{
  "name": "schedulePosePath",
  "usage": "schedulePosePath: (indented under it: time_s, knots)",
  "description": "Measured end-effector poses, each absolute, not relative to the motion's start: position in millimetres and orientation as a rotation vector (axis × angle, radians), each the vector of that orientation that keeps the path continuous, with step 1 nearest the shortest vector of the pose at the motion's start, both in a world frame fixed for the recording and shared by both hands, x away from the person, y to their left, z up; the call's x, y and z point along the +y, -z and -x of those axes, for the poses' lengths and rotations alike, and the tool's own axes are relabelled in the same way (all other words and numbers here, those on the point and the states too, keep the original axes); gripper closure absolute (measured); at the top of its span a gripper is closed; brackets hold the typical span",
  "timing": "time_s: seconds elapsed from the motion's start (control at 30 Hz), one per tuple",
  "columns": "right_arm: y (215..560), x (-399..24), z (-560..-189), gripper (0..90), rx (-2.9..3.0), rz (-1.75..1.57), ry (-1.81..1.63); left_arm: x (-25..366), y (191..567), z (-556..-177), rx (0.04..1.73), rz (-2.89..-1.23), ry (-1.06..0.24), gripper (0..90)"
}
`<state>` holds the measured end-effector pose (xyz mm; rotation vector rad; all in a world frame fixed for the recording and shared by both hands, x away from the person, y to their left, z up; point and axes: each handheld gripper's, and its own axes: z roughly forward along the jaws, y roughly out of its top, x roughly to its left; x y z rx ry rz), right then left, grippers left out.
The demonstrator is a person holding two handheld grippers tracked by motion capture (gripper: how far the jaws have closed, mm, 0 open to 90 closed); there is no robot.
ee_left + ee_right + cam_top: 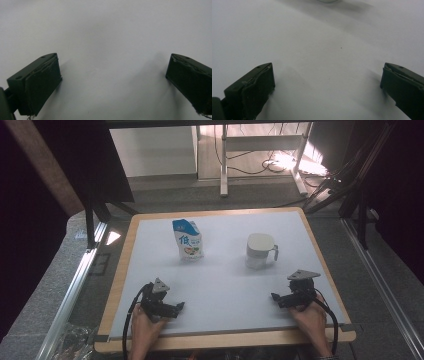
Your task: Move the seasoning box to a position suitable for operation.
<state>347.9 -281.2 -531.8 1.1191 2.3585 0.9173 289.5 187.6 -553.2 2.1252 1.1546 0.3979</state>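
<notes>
A: Which way is the blue-and-white pouch (187,240) pointing?

B: It is standing upright on the white tabletop (220,285), its long axis running straight up and its printed face turning toward the person. It is sitting in the far left part of the tabletop. The white lidded mug (260,251) is standing upright well apart from it on the right, with its handle sticking out to the right.

A: And the grippers?

B: The left hand-held gripper (176,309) is lying low at the near left, its jaws pointing right. The right hand-held gripper (278,299) is lying at the near right, pointing left. Both are holding their jaws wide apart with nothing between them, as the left gripper view (113,80) and the right gripper view (328,86) are showing.

A: Anything hard to make out?

B: The pouch's print is too small to read. The lid is covering the mug, so its contents are staying hidden. In the right gripper view, the mug's base (328,1) is being cut off at the top edge.
</notes>
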Motion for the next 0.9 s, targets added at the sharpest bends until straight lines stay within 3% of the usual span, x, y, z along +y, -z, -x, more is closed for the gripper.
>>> schedulePosePath:
  time_s: [0.9]
  knots:
    - [531.4,-281.2,-348.3,0.0,2.362,-1.123,-0.915,186.9,553.5,-288.9,1.158,-2.121,-0.404,0.0]
